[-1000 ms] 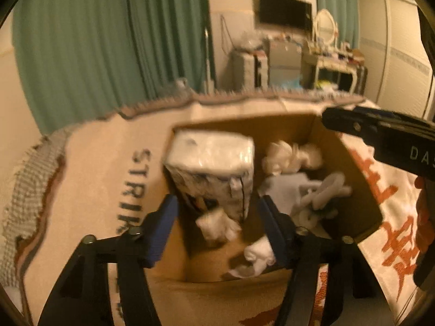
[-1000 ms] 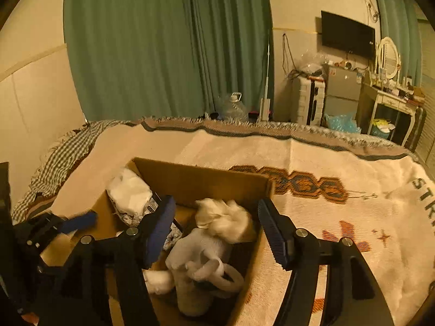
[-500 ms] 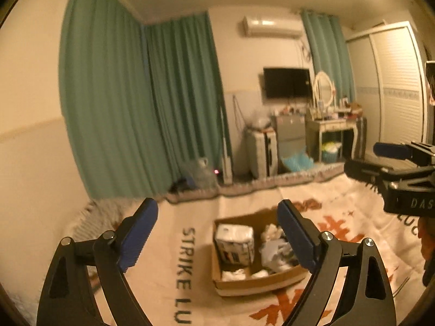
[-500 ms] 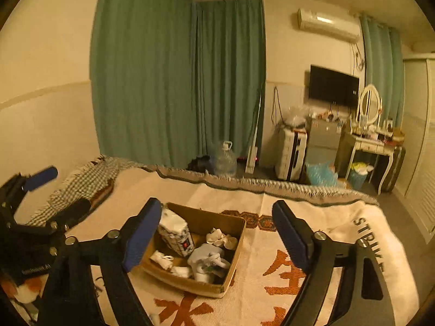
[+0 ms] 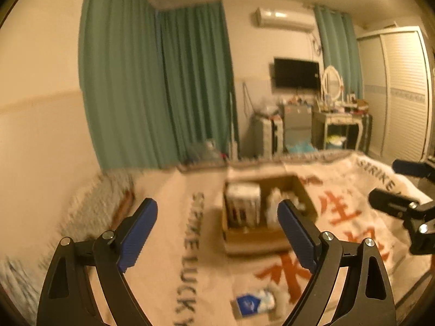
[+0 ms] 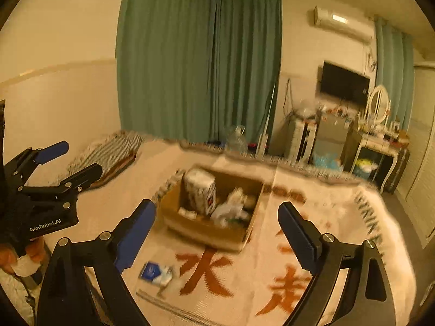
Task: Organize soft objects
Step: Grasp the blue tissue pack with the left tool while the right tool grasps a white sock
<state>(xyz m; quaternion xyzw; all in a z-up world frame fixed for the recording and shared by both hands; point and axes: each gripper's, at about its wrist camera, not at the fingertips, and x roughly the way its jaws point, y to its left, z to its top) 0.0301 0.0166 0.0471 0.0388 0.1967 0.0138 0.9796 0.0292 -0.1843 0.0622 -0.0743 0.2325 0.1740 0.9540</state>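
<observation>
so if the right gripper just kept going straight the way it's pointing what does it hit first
Probably the cardboard box on the blanket. It lies ahead between the open right gripper fingers, though blur leaves depth unclear.

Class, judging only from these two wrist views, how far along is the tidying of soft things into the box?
Done: the brown cardboard box on the cream printed blanket already holds a wrapped white tissue pack and white soft items.

In hand: nothing; the left gripper and the right gripper are open, jaws empty.

Left: a small blue-and-white packet lies on the blanket outside the box.
</observation>
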